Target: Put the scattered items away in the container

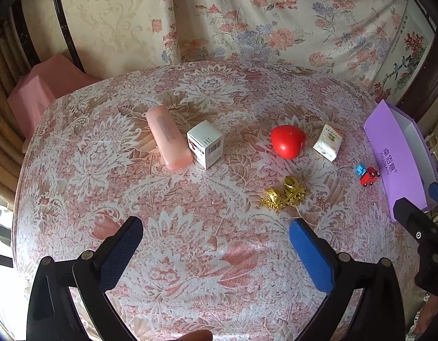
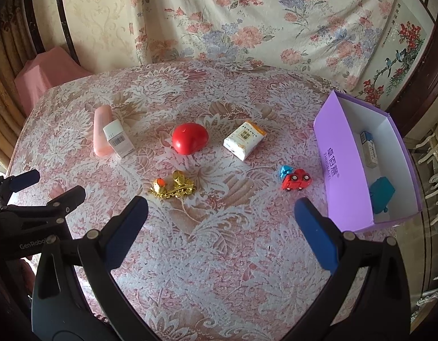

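**Where everything sits on our surface right now**

So we've got a loose row across the middle of the surface (image 2: pixel 219 255): the long case (image 2: pixel 101 130) far left with the small barcode carton (image 2: pixel 118 139) touching its right side, then the heart-shaped thing (image 2: pixel 190 138), then the tissue pack (image 2: pixel 244 139). Nearer to us, the trinket (image 2: pixel 173 189) lies in front of the heart, and the toy car (image 2: pixel 295 181) sits off to the right, just beside the open box (image 2: pixel 341 153). That box is at the right edge, with a small carton (image 2: pixel 369 149) and a toy (image 2: pixel 382 193) in it. Drapes (image 2: pixel 247 22) hang behind it all.
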